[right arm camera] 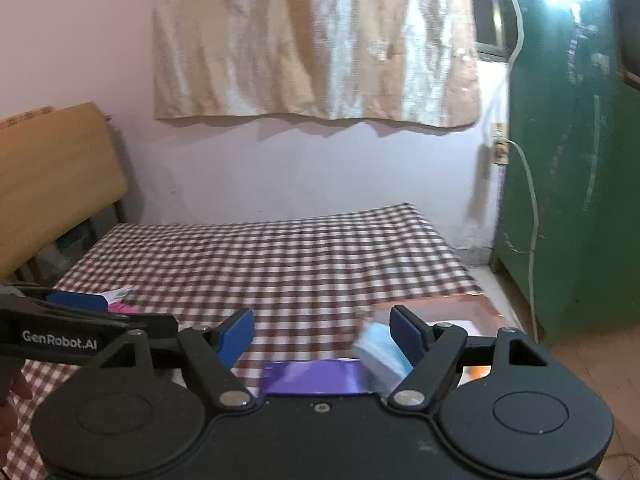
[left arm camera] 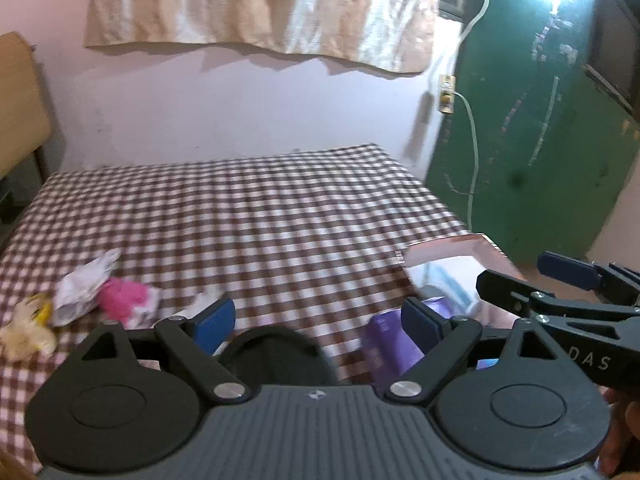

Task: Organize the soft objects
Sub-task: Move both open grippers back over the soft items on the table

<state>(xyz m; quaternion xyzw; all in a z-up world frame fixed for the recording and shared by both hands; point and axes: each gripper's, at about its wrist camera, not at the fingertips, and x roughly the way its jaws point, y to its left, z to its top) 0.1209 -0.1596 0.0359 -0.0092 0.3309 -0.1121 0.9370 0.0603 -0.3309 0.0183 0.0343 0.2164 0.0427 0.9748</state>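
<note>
Lying on the checked bed cover at the lower left of the left wrist view is a small heap of soft things: a pink fluffy piece, a white crumpled piece touching it, and a pale yellow fluffy piece at the far left edge; a black round soft thing sits low in the middle, just in front of the left gripper; a purple thing lies to its right, blurred, beside a pink box with pale blue soft things inside; the left gripper has its blue pads spread wide and grips nothing; nothing touches its pads. In the right wrist view the right gripper is also spread wide and empty; the purple thing lies low between its fingers, and a light blue soft piece sits just beside its right pad, too blurred to tell if they touch; the pink box is behind it; a curtain hangs on the wall at the top; a green door stands at the right.
</note>
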